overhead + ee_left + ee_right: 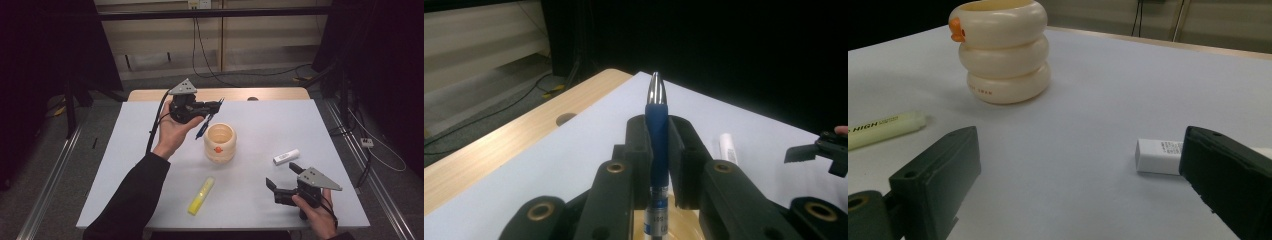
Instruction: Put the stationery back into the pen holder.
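My left gripper point(216, 104) is raised over the far middle of the white table point(150, 150), shut on a blue pen point(205, 127) that hangs down toward the rim of a cream ringed cup point(219, 142). Between the black pads the blue pen point(657, 130) stands upright with its silver tip up, and the cup's rim point(684, 220) shows just below. My right gripper point(283, 178) rests low at the near right, open with nothing between its jaws. In its own view the right gripper point(1078, 165) faces the cup point(1004, 50), with a white eraser point(1159, 156) by its right jaw.
A yellow highlighter point(201, 195) lies at the near middle, also seen as the highlighter point(885, 128). The white eraser point(286, 156) lies right of the cup. A wooden strip point(220, 94) edges the table's far side. Cables run over the floor beyond.
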The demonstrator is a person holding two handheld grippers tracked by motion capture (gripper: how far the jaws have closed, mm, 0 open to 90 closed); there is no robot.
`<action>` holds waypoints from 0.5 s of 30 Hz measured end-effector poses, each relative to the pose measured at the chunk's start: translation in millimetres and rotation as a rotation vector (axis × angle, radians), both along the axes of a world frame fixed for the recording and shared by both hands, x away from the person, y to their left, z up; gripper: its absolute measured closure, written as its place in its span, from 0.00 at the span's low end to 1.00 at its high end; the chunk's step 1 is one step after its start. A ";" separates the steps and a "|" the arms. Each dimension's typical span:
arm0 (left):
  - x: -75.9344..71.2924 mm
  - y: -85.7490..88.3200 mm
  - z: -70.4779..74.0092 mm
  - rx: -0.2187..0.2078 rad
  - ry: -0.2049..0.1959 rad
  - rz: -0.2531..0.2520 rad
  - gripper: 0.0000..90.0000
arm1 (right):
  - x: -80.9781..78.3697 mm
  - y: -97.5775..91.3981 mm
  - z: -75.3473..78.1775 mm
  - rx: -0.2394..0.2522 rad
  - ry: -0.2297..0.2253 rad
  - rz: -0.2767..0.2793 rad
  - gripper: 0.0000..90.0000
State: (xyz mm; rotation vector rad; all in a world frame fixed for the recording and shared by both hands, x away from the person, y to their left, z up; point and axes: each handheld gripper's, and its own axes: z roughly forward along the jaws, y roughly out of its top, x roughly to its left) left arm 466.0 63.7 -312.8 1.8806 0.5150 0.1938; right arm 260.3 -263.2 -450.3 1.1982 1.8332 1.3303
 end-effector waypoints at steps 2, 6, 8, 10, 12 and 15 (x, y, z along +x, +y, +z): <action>1.8 -2.8 0.9 0.003 -0.006 0.007 0.90 | -0.6 0.5 0.1 0.000 0.000 0.001 0.03; 6.9 -10.3 2.1 -0.003 -0.014 0.005 0.90 | -2.0 -0.1 0.1 -0.005 -0.001 -0.002 0.03; 9.9 -14.9 2.3 -0.011 -0.022 0.001 0.90 | -2.6 -1.1 0.0 -0.005 0.000 -0.008 0.03; 13.4 -19.9 1.6 -0.017 -0.022 -0.002 0.90 | -4.1 -1.8 0.0 -0.003 0.001 -0.012 0.03; 16.5 -25.4 0.7 -0.017 -0.020 -0.002 0.90 | -5.6 -2.9 0.2 -0.006 -0.002 -0.017 0.03; 18.7 -33.2 -1.9 -0.017 -0.021 -0.004 0.90 | -7.9 -3.6 0.7 -0.006 -0.001 -0.024 0.03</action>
